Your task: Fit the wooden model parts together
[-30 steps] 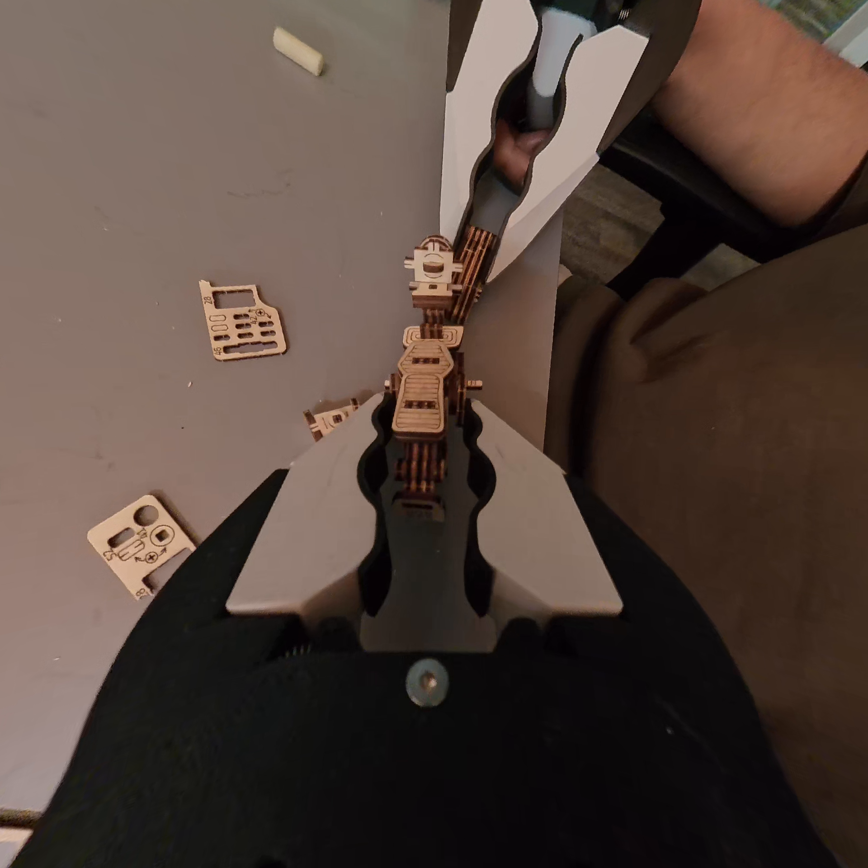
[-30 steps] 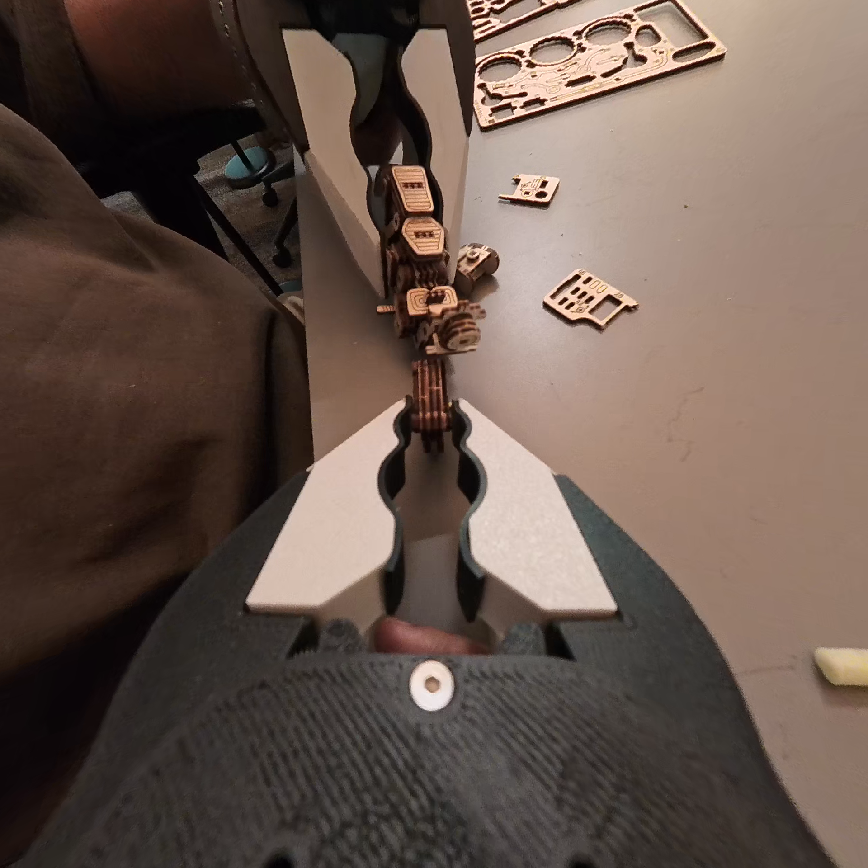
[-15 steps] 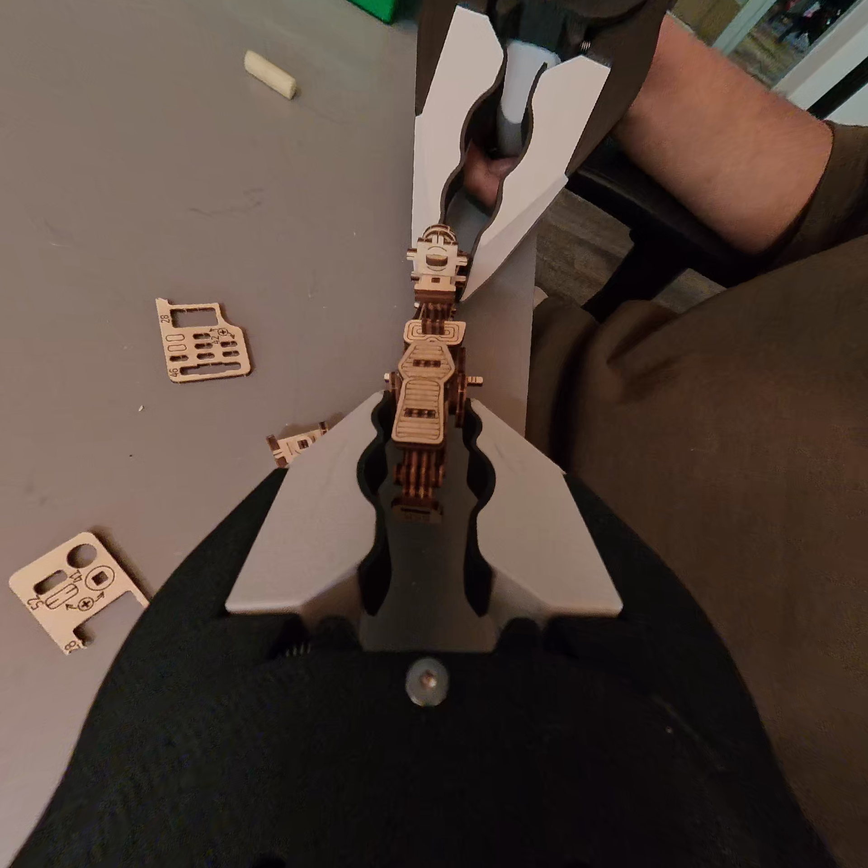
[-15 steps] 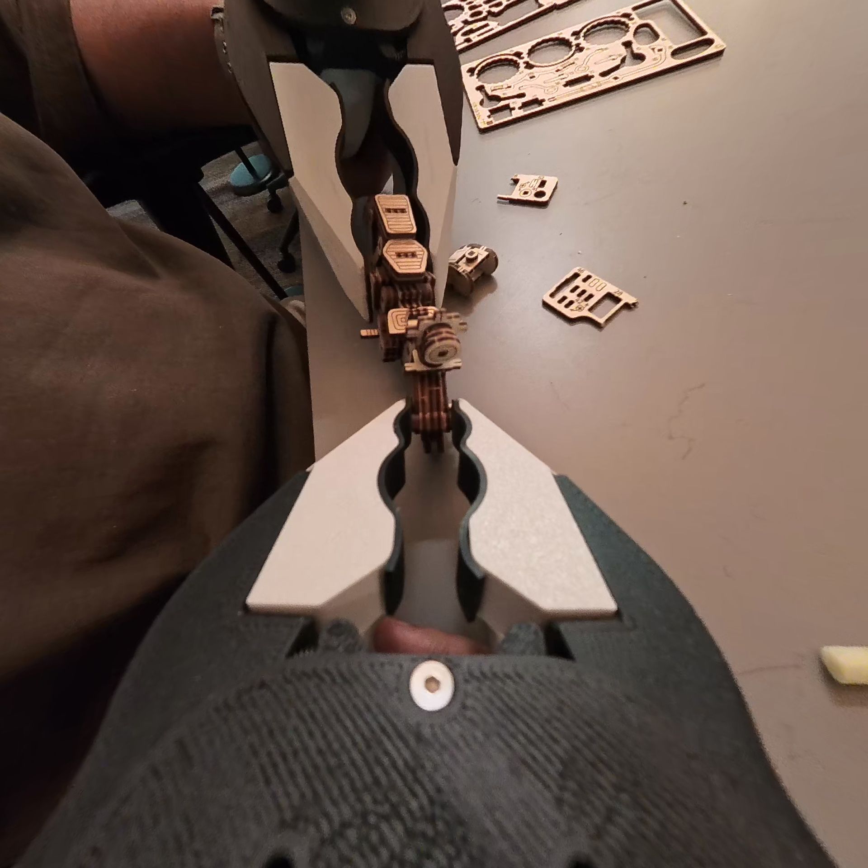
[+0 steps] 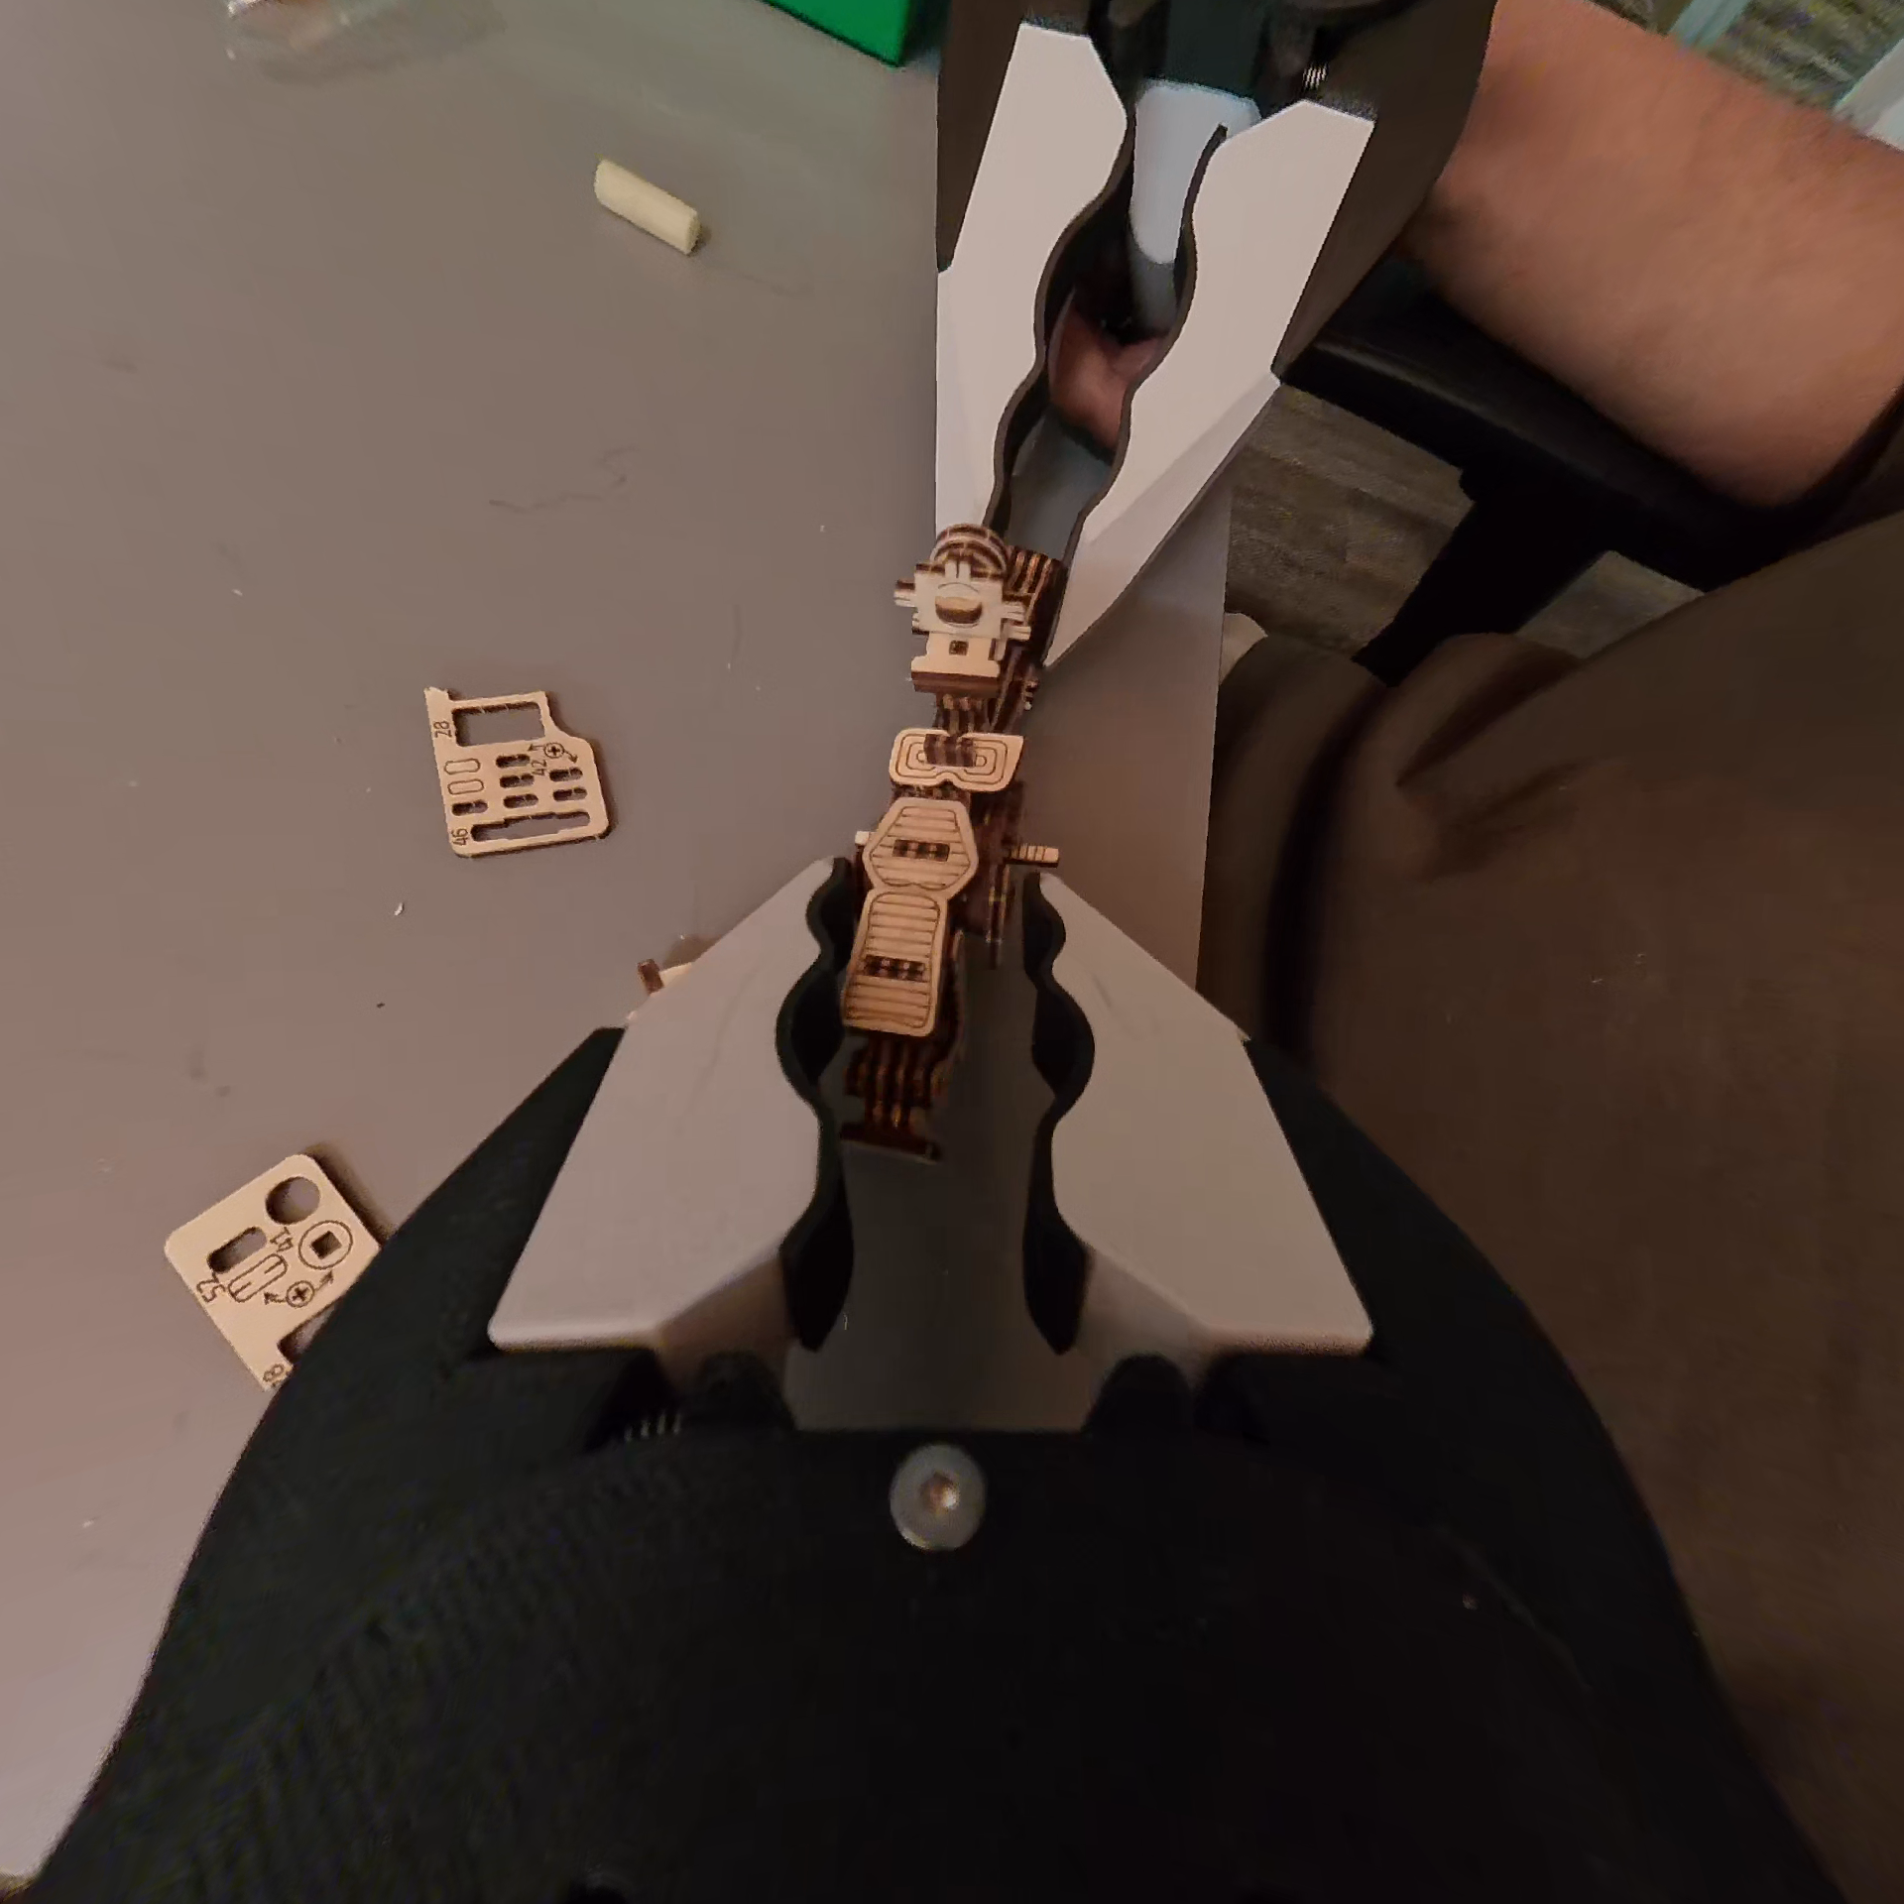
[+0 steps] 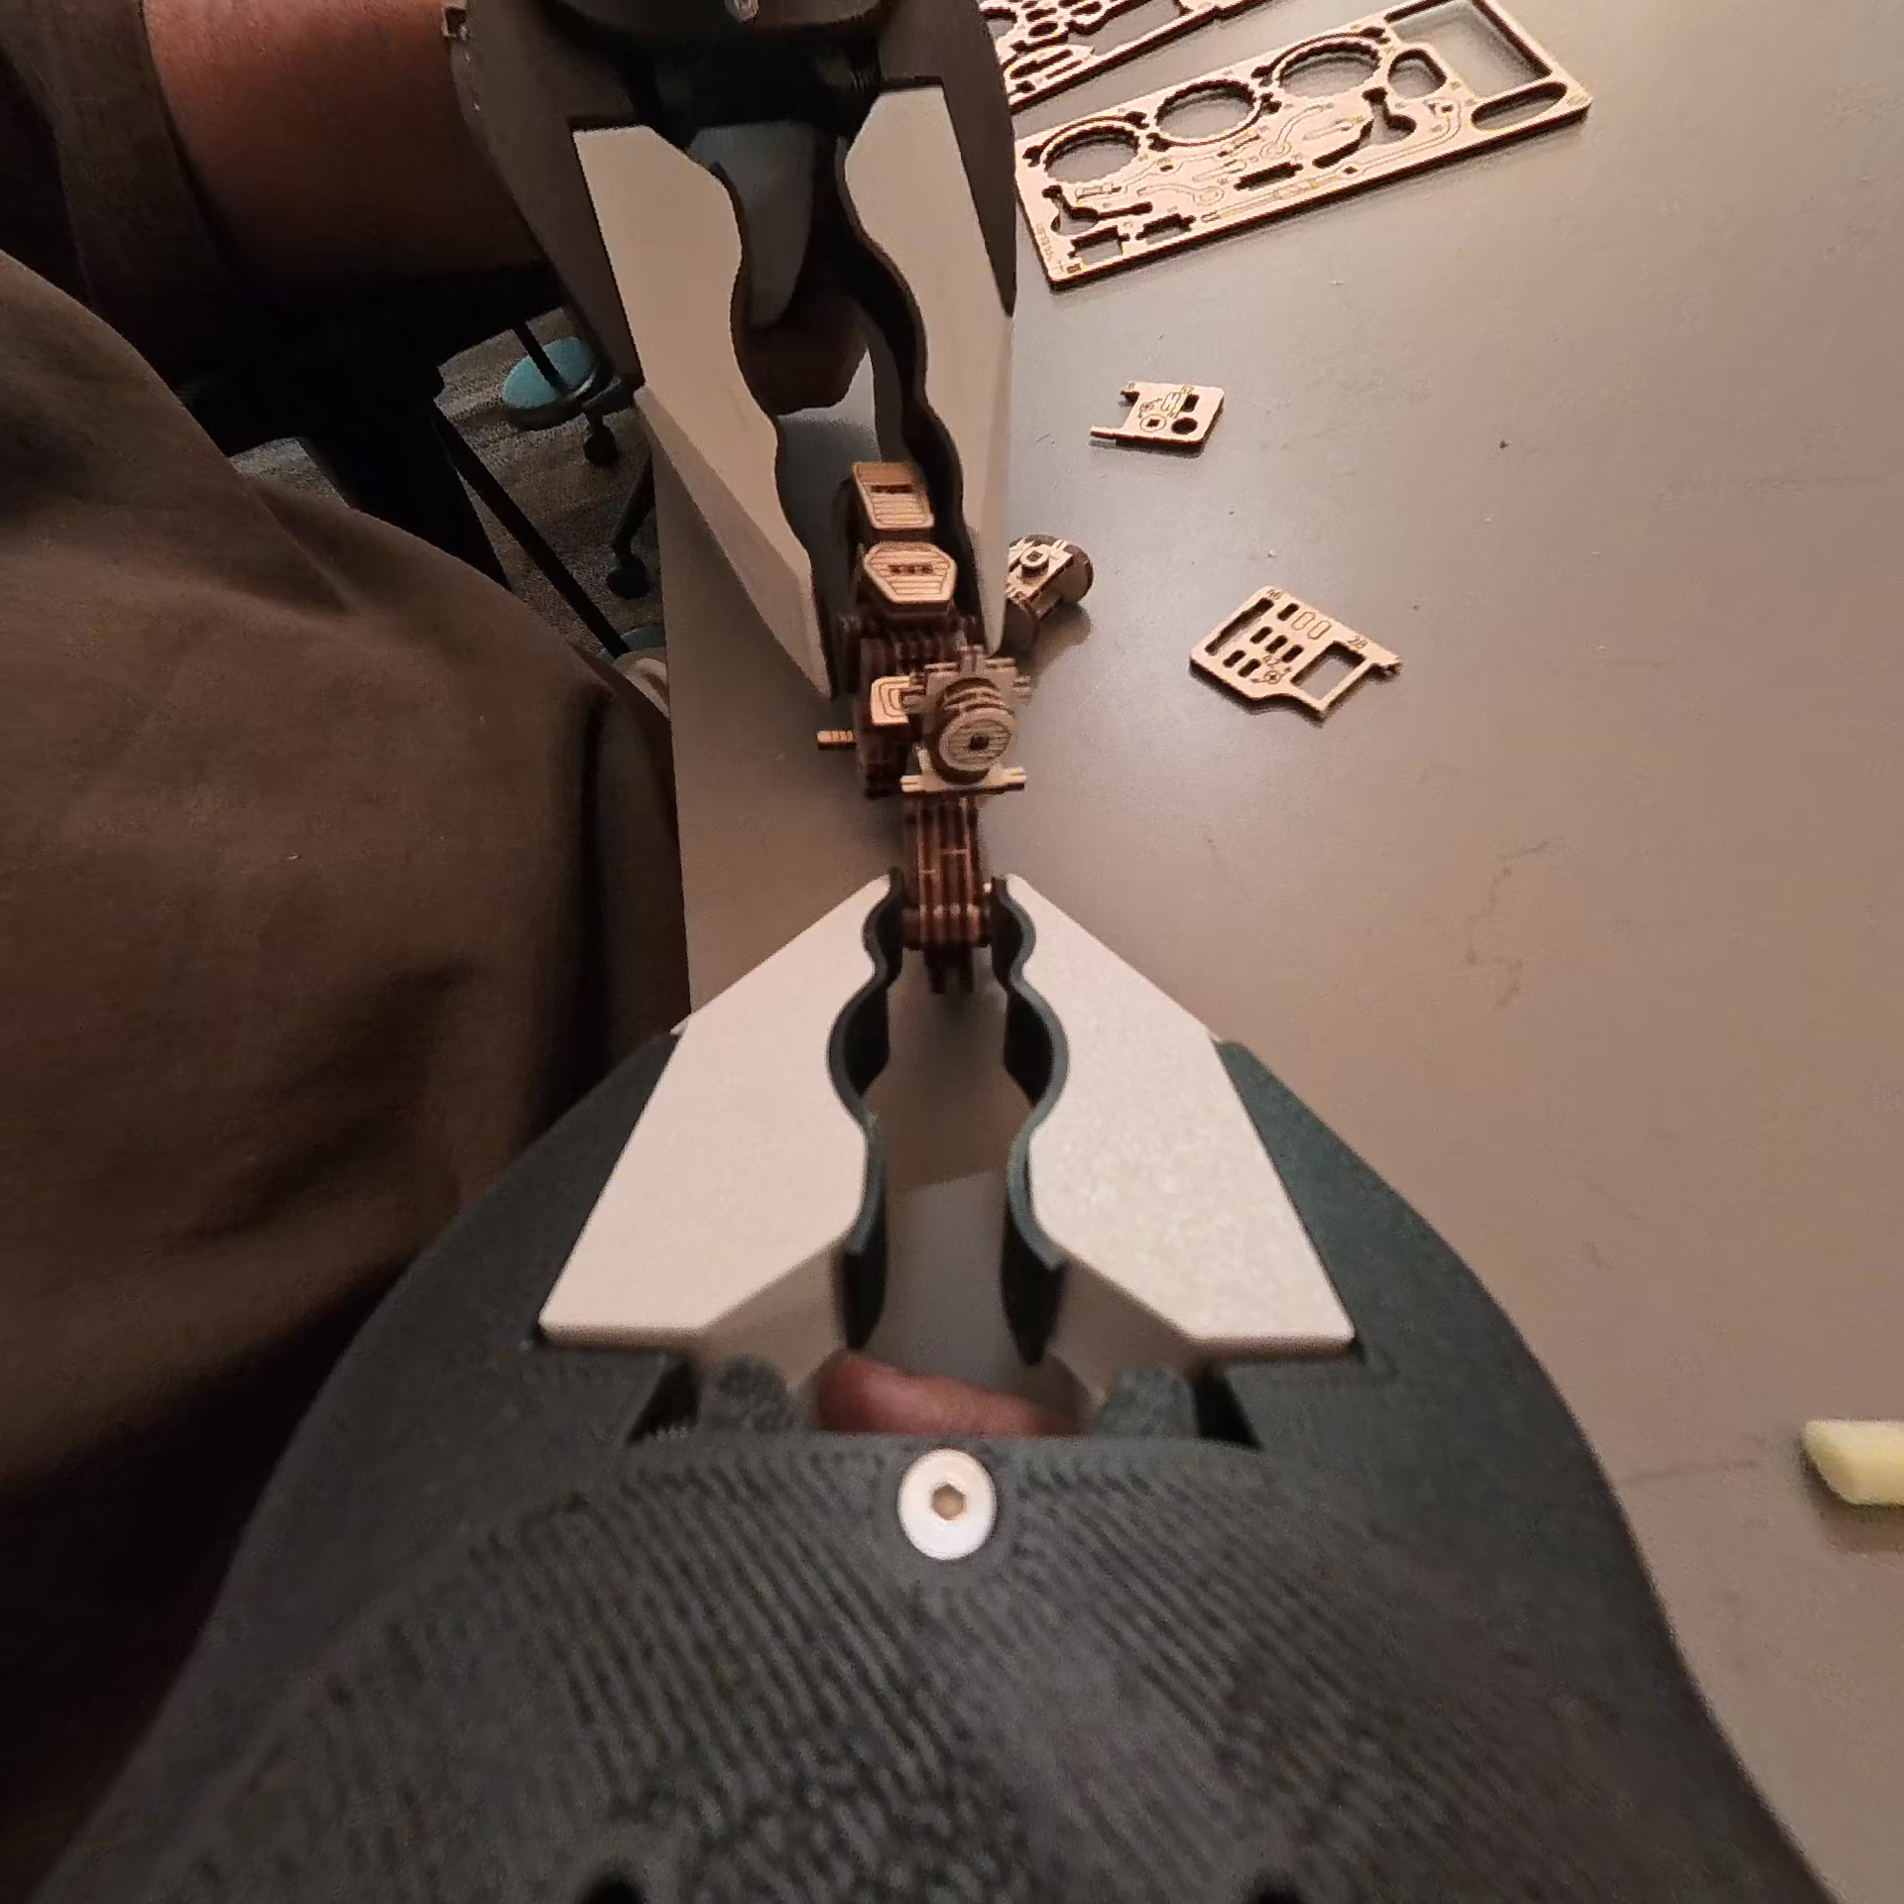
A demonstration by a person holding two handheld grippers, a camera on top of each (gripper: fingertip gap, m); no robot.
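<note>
A wooden motorcycle-like model [image 5: 907, 927] is held in the air between the two grippers, above the near table edge. My left gripper [image 5: 932, 886] is shut on its rear seat section. My right gripper [image 5: 1030, 577] faces it from the far side and is shut on the layered front fork piece [image 6: 943, 907]. In the right wrist view, my right gripper [image 6: 943, 896] pinches the fork at its fingertips. The headlight part [image 6: 974, 737] sits just beyond, and the left gripper [image 6: 907, 659] clamps the seat [image 6: 907, 577] farther off.
Punched-out wooden scraps [image 5: 520, 773] [image 5: 273, 1262] and a cream stub [image 5: 649, 204] lie on the grey table [image 5: 309, 464]. In the right wrist view I see a large part sheet [image 6: 1288, 155], a small wheel assembly [image 6: 1051, 582] and more scraps [image 6: 1288, 649]. The person's brown clothing [image 5: 1545, 1030] is beside the table edge. The gap from one gripper's tips to the other's is roughly 5 cm.
Both grippers keep their hold. The model's front end has tilted slightly back and forth, and the fork shows again beside the headlight. The whole pair has shifted a little over the table.
</note>
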